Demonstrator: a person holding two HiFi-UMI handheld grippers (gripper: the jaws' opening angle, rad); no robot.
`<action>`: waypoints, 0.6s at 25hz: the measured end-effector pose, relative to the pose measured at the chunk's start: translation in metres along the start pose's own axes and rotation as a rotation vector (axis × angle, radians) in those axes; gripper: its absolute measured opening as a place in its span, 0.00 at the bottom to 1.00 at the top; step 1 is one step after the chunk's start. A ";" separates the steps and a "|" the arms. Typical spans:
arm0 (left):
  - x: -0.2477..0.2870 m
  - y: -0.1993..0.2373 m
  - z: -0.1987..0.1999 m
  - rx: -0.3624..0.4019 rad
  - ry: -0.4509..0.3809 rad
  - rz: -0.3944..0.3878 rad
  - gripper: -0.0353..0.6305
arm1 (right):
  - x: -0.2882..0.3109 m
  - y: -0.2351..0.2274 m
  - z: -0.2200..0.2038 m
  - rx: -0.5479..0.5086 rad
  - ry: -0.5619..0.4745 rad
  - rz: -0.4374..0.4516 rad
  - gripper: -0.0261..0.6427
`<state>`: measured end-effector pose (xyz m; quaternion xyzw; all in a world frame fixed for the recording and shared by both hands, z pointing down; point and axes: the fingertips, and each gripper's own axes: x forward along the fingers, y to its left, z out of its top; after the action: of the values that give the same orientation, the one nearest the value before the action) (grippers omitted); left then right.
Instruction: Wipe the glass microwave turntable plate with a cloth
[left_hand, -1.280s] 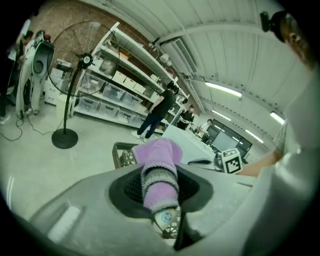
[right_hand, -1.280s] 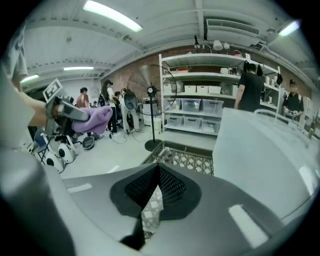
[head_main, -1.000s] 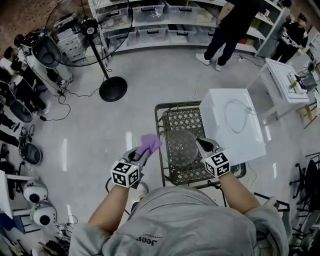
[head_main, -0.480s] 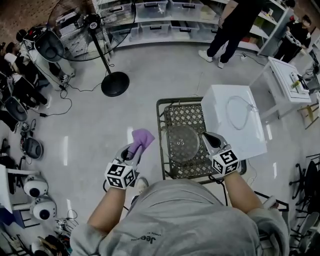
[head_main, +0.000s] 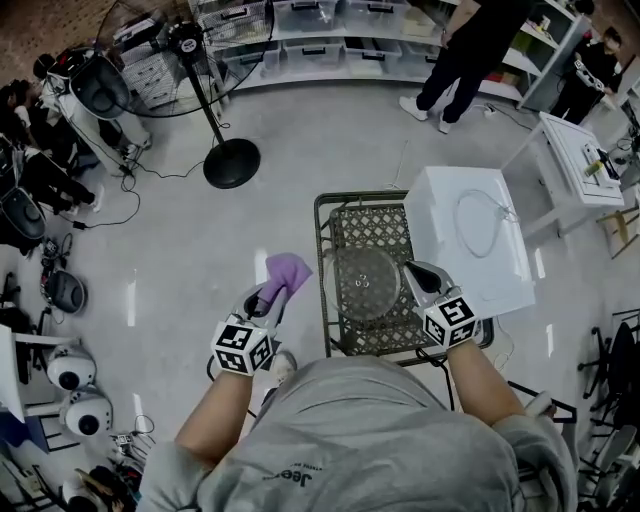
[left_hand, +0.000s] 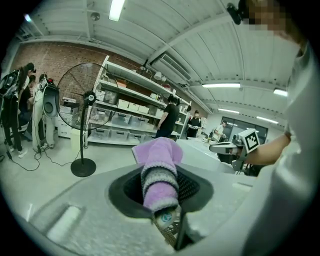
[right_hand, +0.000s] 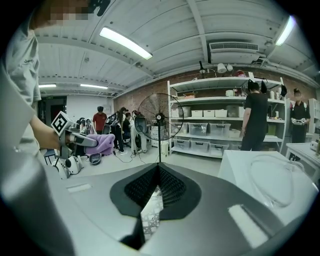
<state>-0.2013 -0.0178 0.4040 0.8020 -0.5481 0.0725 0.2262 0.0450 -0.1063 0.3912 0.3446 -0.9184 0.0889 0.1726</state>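
Status: wipe not started, going by the layout. Left gripper (head_main: 267, 299) is clamped on the purple knitted cloth (head_main: 286, 271). The left gripper view shows the fabric pinched between the jaws and bunched out past the tips, which leaves a loose pad free for rubbing. That gripper sits off the left edge of the black metal lattice table (head_main: 322, 300), over the floor, so the cloth is clear of the glass.

Round clear glass turntable plate (head_main: 366, 283) lies flat on the lattice top, roughly mid-table and a bit toward the near edge. It is just beside the white box with a looped cable on top (head_main: 470, 250), which takes up the right side.

Right gripper (head_main: 413, 273) is at the plate's right rim. Its jaws meet at the tips with nothing between them, and only lattice shows through the gap behind. My read is that it's parked there to steady the plate while the other side wipes. Can't tell if it touches the rim.

Count:
- 1 plate
- 1 cloth
- 2 grippers
- 1 table
- 1 white box

Next move probably needs the cloth brought right, over the table's left edge and onto the glass.
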 end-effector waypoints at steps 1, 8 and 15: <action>0.000 0.000 0.000 0.000 -0.001 0.000 0.19 | 0.000 0.000 0.000 0.000 0.001 0.000 0.05; 0.002 0.000 0.002 0.002 -0.005 -0.003 0.19 | 0.000 -0.004 -0.001 -0.002 0.000 -0.003 0.05; 0.003 -0.003 0.002 0.004 -0.002 -0.007 0.19 | -0.002 -0.005 0.004 0.015 -0.002 0.004 0.05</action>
<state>-0.1977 -0.0202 0.4024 0.8046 -0.5452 0.0719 0.2243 0.0490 -0.1097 0.3871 0.3443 -0.9186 0.0957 0.1689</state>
